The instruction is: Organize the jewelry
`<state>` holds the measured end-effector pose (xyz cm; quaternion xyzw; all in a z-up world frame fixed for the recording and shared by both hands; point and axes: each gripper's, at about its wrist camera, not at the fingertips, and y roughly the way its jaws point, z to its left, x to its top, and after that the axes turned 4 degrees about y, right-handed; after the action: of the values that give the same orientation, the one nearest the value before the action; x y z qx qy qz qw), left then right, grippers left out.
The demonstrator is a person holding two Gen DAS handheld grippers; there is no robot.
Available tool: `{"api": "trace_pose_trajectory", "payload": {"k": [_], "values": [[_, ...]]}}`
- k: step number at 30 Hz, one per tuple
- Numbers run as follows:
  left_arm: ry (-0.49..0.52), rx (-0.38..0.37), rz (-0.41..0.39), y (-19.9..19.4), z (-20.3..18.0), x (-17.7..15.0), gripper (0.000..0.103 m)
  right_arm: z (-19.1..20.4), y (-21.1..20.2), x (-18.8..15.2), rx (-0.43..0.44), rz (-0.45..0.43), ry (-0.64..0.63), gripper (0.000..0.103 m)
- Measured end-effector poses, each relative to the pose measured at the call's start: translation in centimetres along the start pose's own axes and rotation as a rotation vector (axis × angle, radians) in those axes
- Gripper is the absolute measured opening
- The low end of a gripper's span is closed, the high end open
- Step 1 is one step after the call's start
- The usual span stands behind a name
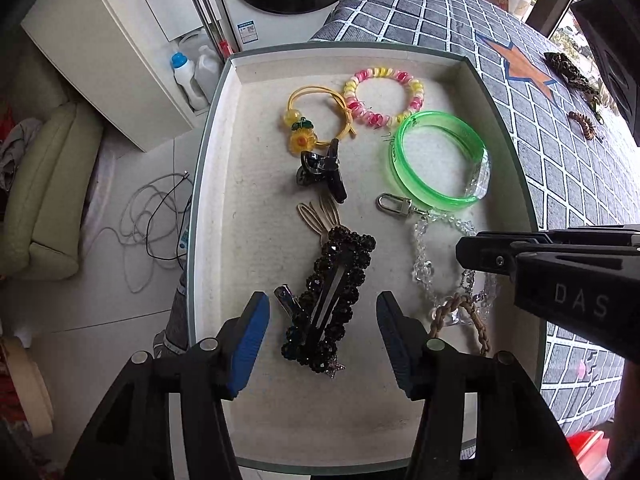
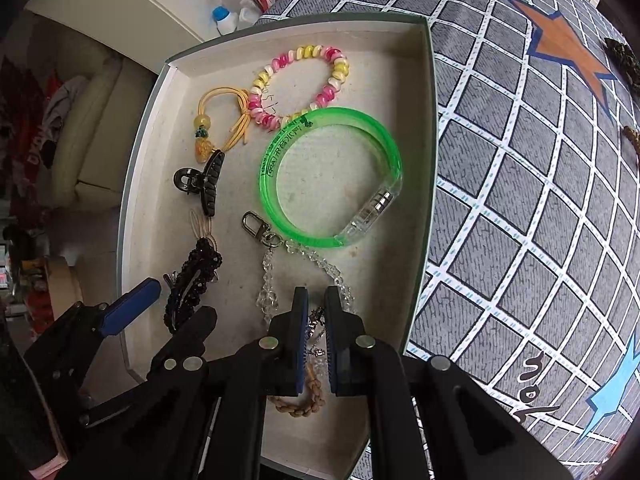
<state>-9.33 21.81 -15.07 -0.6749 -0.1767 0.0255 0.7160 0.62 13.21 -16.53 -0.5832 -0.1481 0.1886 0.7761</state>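
Inside one tray [image 1: 224,168]: two bracelets [image 1: 383,95] [image 1: 436,158], two hair clips [image 1: 326,308] [image 1: 322,170].

**Hidden and cut-off parts**

The right gripper [image 2: 316,340] covers part of the braided cord [image 2: 298,402] and the thin chain [image 2: 316,326] between its fingers; whether they pinch it cannot be told. Green bangle [image 2: 276,152] lettering is too small to read. The dark item [image 2: 624,60] is cut by the frame edge.
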Motion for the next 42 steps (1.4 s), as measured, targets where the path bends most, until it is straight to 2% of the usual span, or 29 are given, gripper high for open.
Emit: {"api": "trace_pose_trajectory", "payload": {"k": [1,3,4,8,11,13,14,15,16,18,23,29,36,42], "values": [[0.001,-0.002,-0.001,-0.2,0.0,0.1,0.063,0.0,-0.2,0.0,0.002,-0.003,0.0,0.017],[0.0,-0.007,0.003,-0.4,0.0,0.2,0.063,0.0,-1.0,0.0,0.011,-0.017,0.002,0.04],[0.0,-0.007,0.005,-0.6,0.0,0.2,0.063,0.0,-1.5,-0.1,0.015,-0.027,0.003,0.044],[0.003,-0.016,0.014,-1.3,-0.1,0.1,0.063,0.1,-3.4,-0.4,0.03,-0.057,0.005,0.049],[-0.002,-0.022,0.011,-2.1,-0.2,0.0,0.063,-0.1,-4.9,-0.8,0.015,-0.084,0.009,0.06],[-0.001,-0.024,0.01,-2.6,-0.2,-0.1,0.063,-0.2,-5.7,-1.1,-0.011,-0.096,0.009,0.063],[0.001,-0.025,0.01,-2.9,-0.3,-0.1,0.067,-0.2,-6.1,-1.3,-0.027,-0.1,0.008,0.066],[0.002,-0.021,0.007,-3.2,-0.3,-0.2,0.091,-0.3,-6.6,-1.6,-0.041,-0.103,0.006,0.069],[0.001,-0.01,-0.005,-3.6,-0.3,-0.3,0.102,-0.3,-6.9,-1.7,-0.05,-0.107,0.006,0.071],[0.007,0.002,-0.031,-4.5,-0.3,-0.3,0.103,-0.5,-7.5,-1.8,-0.07,-0.115,0.005,0.076],[0.0,-0.018,-0.012,-5.4,0.2,-0.2,0.103,-0.9,-9.0,-3.0,-0.124,-0.132,-0.002,0.08],[-0.011,-0.001,0.009,-5.9,1.0,-0.5,0.103,-0.8,-9.9,-4.2,-0.175,-0.143,-0.013,0.087],[0.007,0.035,-0.017,-7.1,1.2,-0.4,0.103,0.1,-10.4,-5.0,-0.203,-0.155,-0.041,0.088],[0.009,0.031,-0.023,-7.7,1.5,-0.4,0.103,0.7,-10.8,-5.2,-0.207,-0.17,-0.043,0.088]]}}
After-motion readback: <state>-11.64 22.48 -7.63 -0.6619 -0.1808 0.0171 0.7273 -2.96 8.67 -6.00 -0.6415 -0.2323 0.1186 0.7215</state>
